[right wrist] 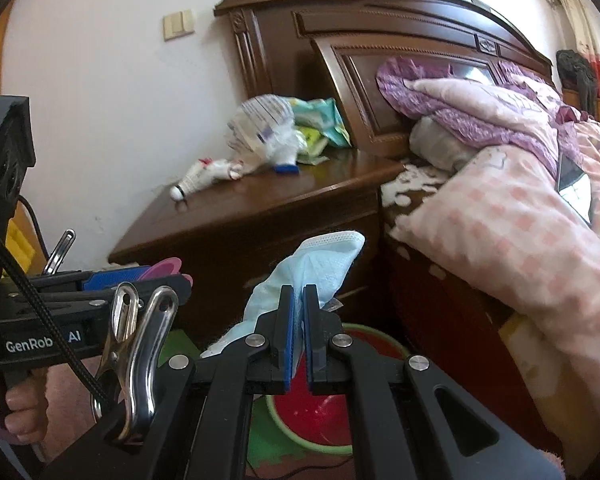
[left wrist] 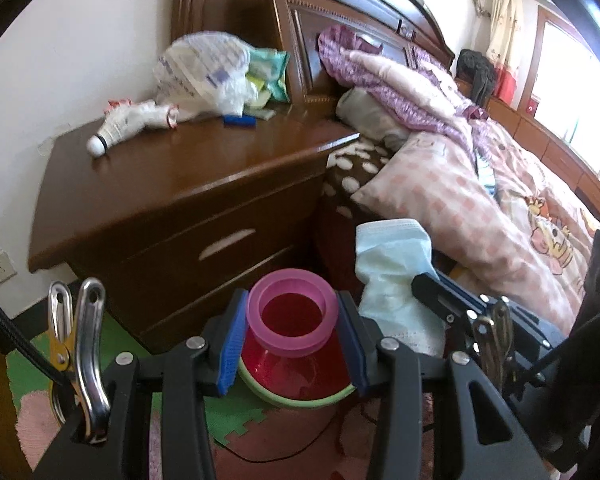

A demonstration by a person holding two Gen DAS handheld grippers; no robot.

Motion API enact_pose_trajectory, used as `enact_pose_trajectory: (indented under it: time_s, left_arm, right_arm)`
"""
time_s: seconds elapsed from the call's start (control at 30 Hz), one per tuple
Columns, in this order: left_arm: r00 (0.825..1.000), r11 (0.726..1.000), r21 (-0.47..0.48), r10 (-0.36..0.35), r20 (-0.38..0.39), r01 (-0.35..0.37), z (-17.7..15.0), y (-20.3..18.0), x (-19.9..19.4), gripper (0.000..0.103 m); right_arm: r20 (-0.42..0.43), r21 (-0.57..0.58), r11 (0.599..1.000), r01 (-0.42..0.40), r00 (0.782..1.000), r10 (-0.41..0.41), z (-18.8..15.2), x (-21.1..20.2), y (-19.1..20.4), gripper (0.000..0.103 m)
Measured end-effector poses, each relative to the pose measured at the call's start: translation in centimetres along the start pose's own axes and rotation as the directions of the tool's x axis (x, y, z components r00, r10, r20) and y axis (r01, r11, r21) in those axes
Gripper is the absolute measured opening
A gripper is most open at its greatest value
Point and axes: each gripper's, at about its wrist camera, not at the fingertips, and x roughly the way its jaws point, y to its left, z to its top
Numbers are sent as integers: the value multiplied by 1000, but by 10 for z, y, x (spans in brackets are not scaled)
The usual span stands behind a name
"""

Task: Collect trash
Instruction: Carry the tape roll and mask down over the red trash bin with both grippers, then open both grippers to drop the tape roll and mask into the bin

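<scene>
My left gripper (left wrist: 292, 320) is shut on a pink plastic ring (left wrist: 290, 282), with a blue pad against each side. Under the ring, a red bin with a green rim (left wrist: 300, 384) stands on the floor by the nightstand. My right gripper (right wrist: 298, 298) is shut on a crumpled light blue face mask (right wrist: 324, 256), which sticks up past its fingertips. In the left wrist view the mask (left wrist: 392, 268) hangs just right of the pink ring. In the right wrist view the red bin (right wrist: 320, 412) lies below the mask, and the left gripper (right wrist: 140, 276) with the pink ring (right wrist: 162, 267) is at the left.
A brown nightstand (left wrist: 188, 184) carries a white plastic bag (left wrist: 204, 68), a white shuttlecock-like thing (left wrist: 128, 124) and a small blue item (left wrist: 240, 121). The bed, with a pink checked pillow (left wrist: 452, 208), is on the right. Green and pink foam mats (left wrist: 128, 344) cover the floor.
</scene>
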Motion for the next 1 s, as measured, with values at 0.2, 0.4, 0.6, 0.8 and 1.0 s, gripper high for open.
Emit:
enact_pose_trajectory:
  time_s: [0.2,0.4,0.6,0.8,1.0]
  left_arm:
    - [997,1000,-21,-16,-80,14,-5,1,46,45]
    - [990,1000,-17,-23,-140,21,-15,0,88,45]
    - [976,999,-25,-34,-215,29,-28,0,133,45]
    - [961,999,-22,-35,-274,30,-39,4,168,45]
    - [941,999,-35,-44,-336,35,-51,10,196,45]
  right_arm:
    - [-89,-9,999,53,995,-53,-13,29,-9,5]
    - [-182,17,996,82,980,-78,-29,61,-23,5]
    - [-262,37,994,106,961,-92,-44,88,-38,5]
    - [-357,84,988,129,930,-90,-59,115,-56,5]
    - [-442,142,980,142,895,-65,-72,138,-70,5]
